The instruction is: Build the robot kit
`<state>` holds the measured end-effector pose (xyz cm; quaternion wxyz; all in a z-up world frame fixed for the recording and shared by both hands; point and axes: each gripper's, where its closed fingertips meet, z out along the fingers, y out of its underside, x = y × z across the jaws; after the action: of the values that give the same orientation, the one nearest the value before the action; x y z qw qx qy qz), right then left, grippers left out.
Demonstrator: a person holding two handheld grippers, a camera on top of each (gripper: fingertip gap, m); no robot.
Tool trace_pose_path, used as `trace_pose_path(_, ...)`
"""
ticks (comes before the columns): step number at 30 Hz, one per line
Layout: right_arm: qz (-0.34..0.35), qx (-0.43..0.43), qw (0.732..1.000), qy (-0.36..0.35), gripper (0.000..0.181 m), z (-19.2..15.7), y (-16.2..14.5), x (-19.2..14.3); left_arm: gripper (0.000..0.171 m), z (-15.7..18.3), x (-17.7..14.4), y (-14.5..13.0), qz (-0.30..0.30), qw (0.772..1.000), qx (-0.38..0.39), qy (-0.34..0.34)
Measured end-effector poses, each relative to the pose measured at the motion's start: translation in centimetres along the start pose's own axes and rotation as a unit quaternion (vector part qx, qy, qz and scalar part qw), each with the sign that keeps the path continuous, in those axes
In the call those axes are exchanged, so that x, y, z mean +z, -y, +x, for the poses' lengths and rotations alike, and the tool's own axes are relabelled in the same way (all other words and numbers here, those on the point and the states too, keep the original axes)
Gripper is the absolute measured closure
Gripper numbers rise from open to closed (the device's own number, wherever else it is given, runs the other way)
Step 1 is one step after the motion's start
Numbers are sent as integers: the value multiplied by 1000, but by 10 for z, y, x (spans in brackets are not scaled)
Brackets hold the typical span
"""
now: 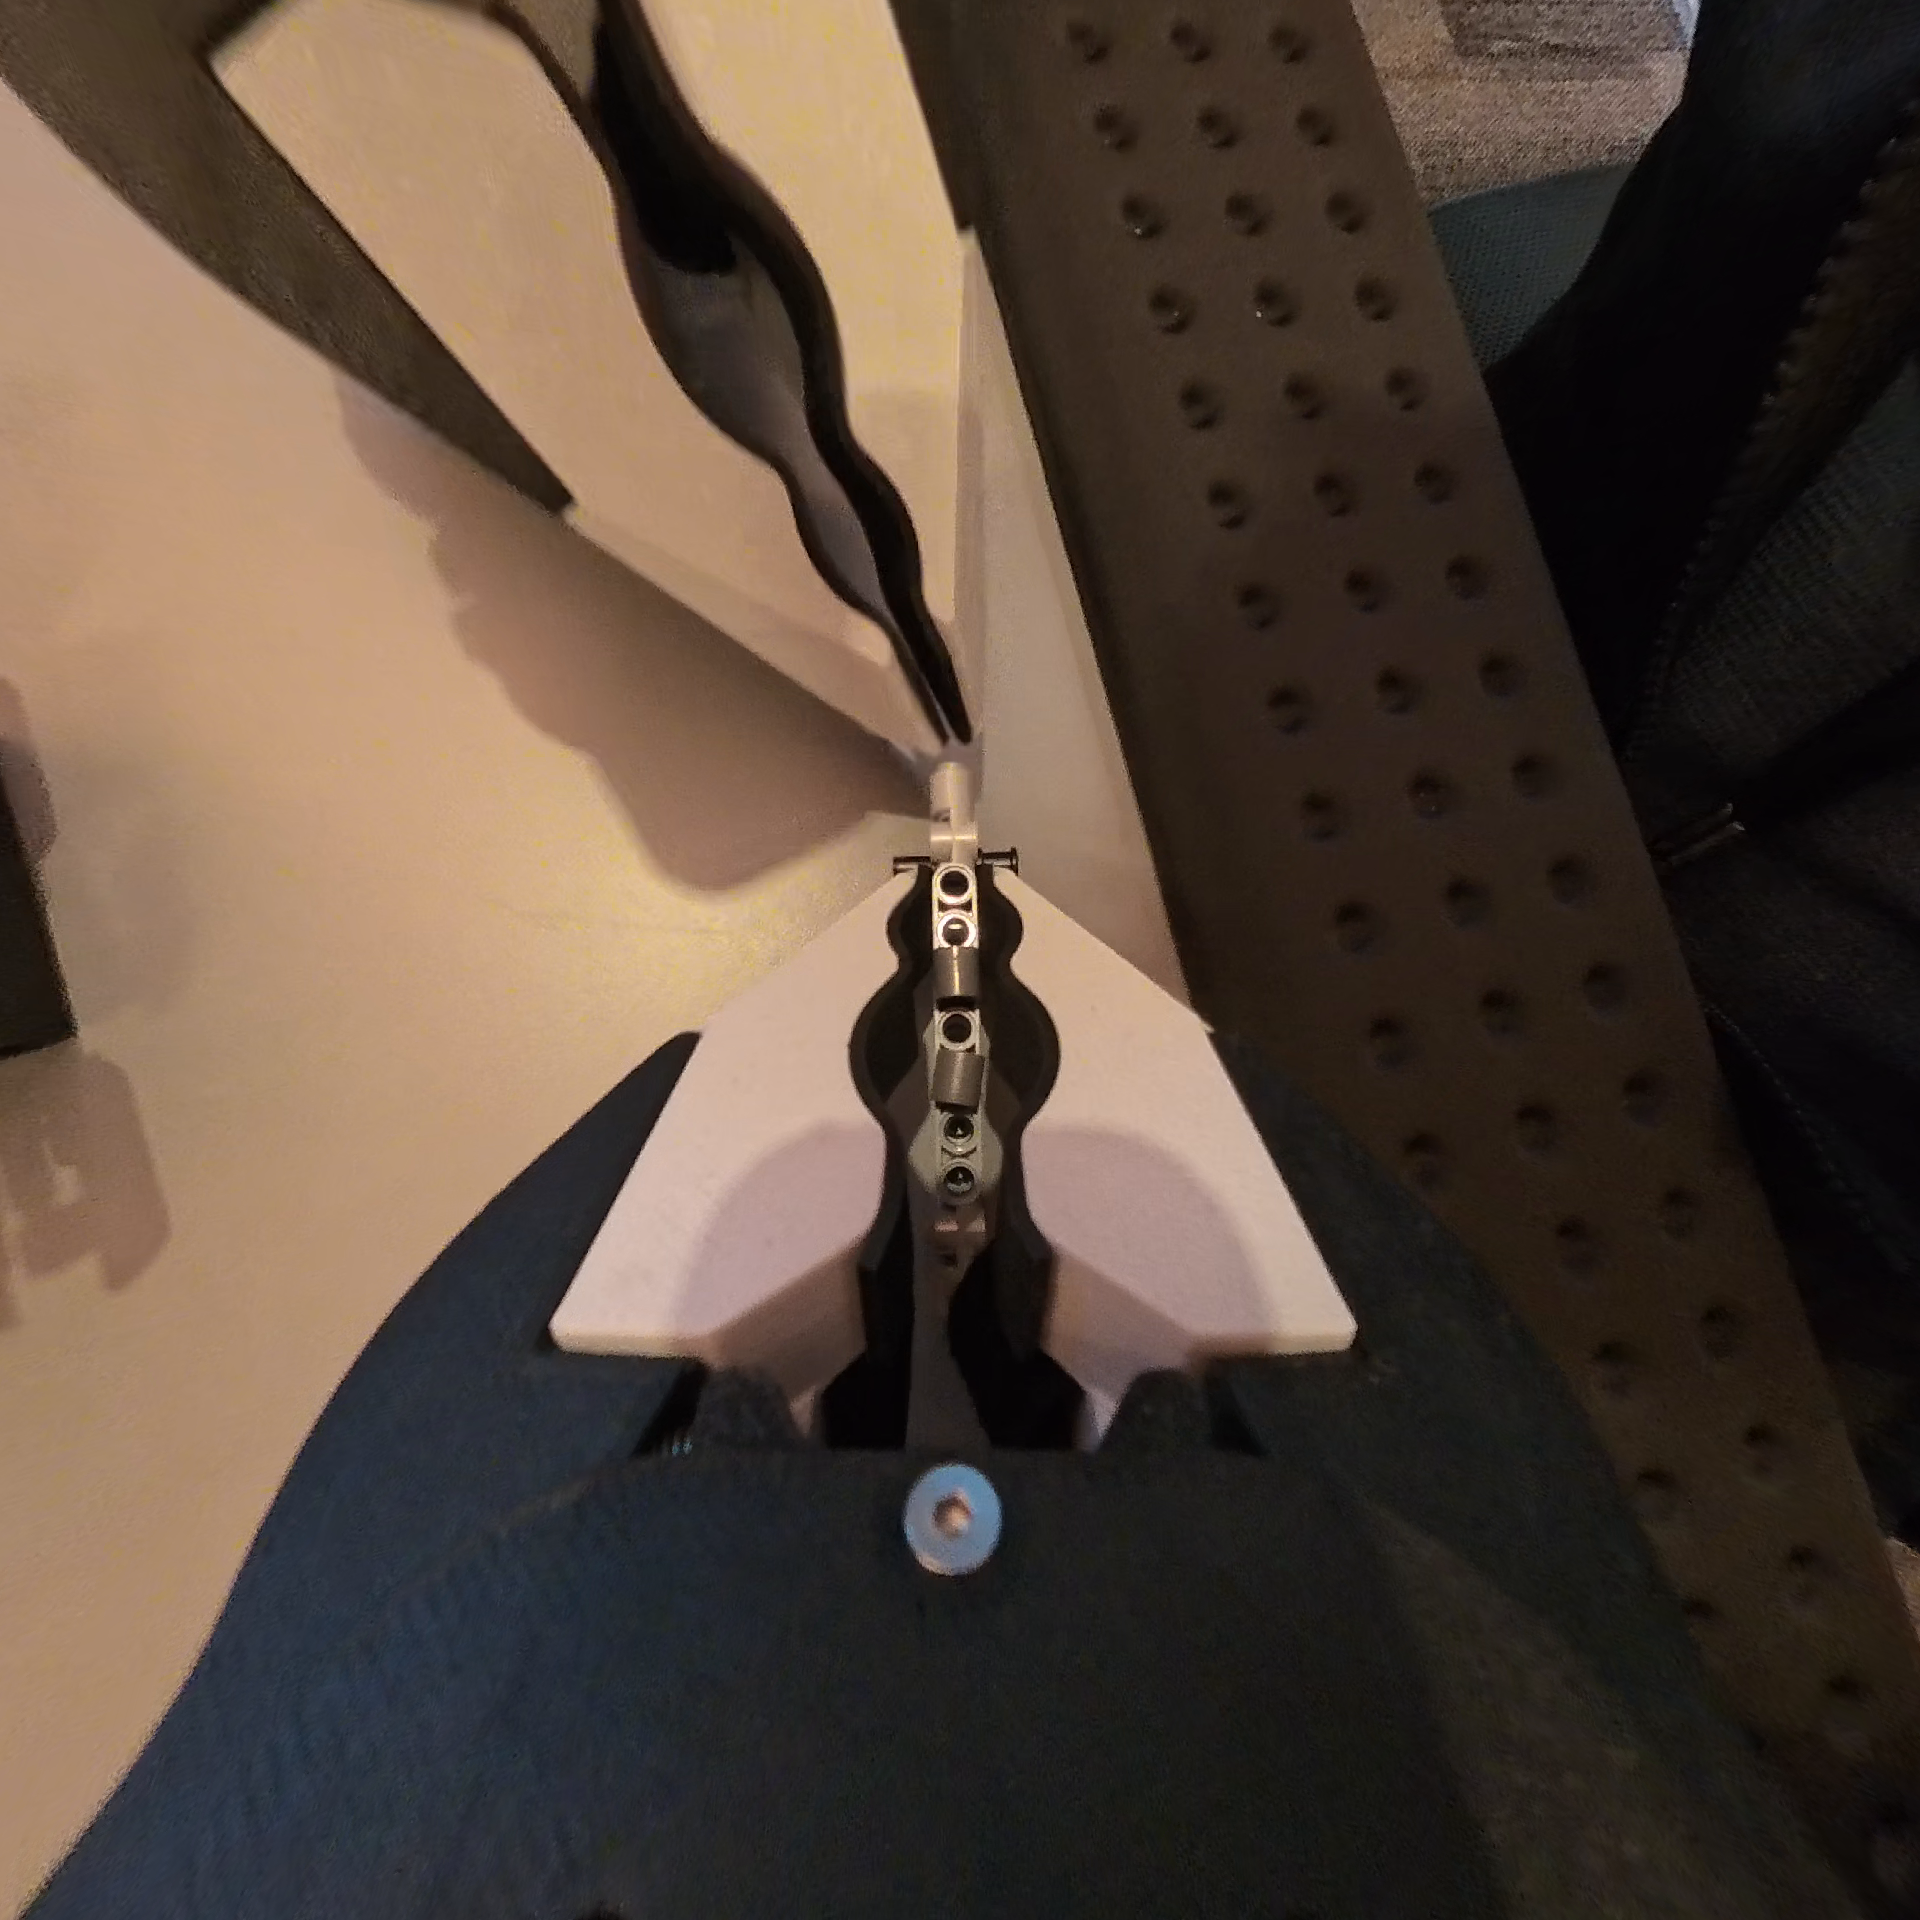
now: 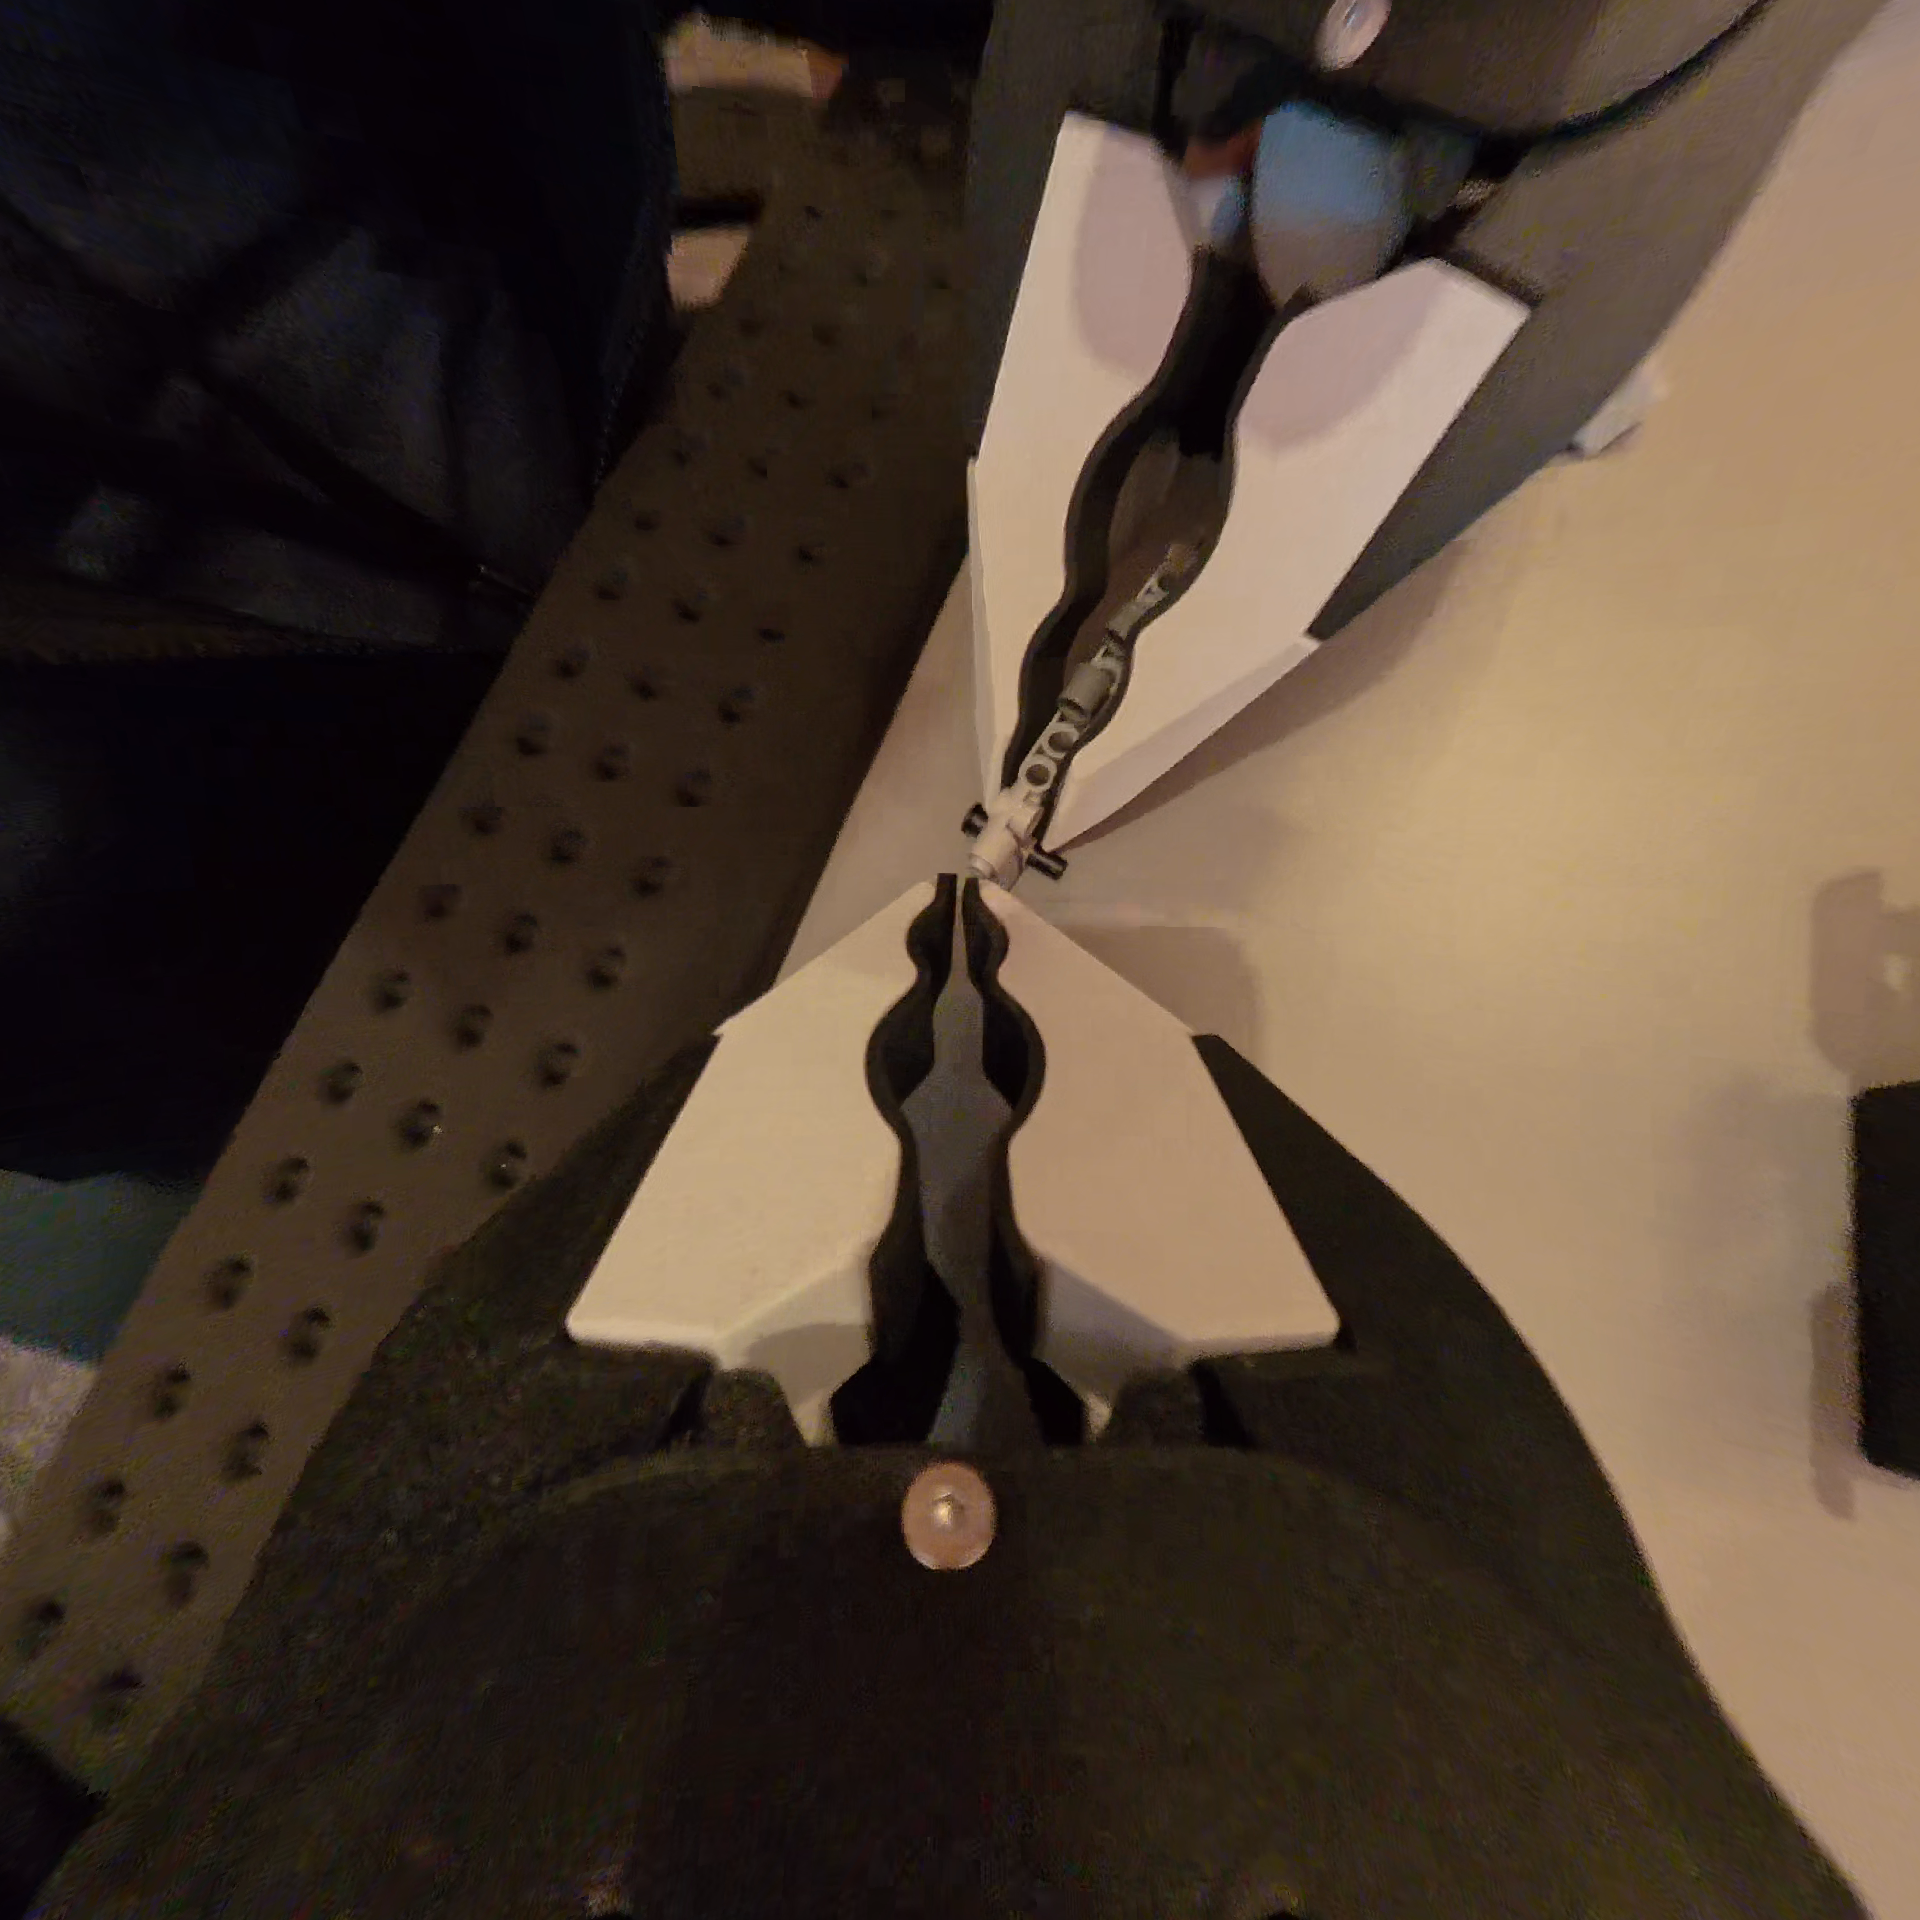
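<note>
left gripper [image 1: 954, 883] clamps a grey holed beam assembly [image 1: 956, 1029]; right gripper [image 2: 958, 894], tips pinched together, meets its pale end connector [image 2: 1003, 844], apparently mid-joining.

The bench [image 1: 260, 727] is a smooth, pale cream surface under warm light. Along its edge lies a long, dark strip [image 1: 1351, 623] pierced with paired rows of small round holes; in the right wrist view the same strip [image 2: 499, 935] runs diagonally along the bench's [image 2: 1507, 831] left side. A small, flat black block [image 2: 1886, 1288] rests on the bench well apart from the strip, near the right border of that view, and shows at the left border of the left wrist view [image 1: 26, 935]. Soft grey shadows fall across the pale top.
</note>
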<state>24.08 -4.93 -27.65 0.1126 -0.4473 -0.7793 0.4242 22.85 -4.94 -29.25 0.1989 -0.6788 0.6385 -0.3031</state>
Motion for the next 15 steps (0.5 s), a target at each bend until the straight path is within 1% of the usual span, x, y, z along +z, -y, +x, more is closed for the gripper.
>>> trace_pose_path(2,25,26,999,-12,181,6,3,-11,167,0,0,0,0,1000,0,2)
trace_pose_path(5,40,55,997,-46,181,16,3,-32,167,-1,0,0,-3,1000,2,9)
trace_pose_path(9,13,85,989,-117,172,13,-5,-65,167,-6,2,3,-1,999,2,32)
trace_pose_path(12,-45,126,975,-179,170,0,-35,-85,167,-10,4,6,0,998,7,55)
trace_pose_path(15,-77,163,961,-209,169,-25,-63,-97,166,-15,6,10,-3,997,14,79)
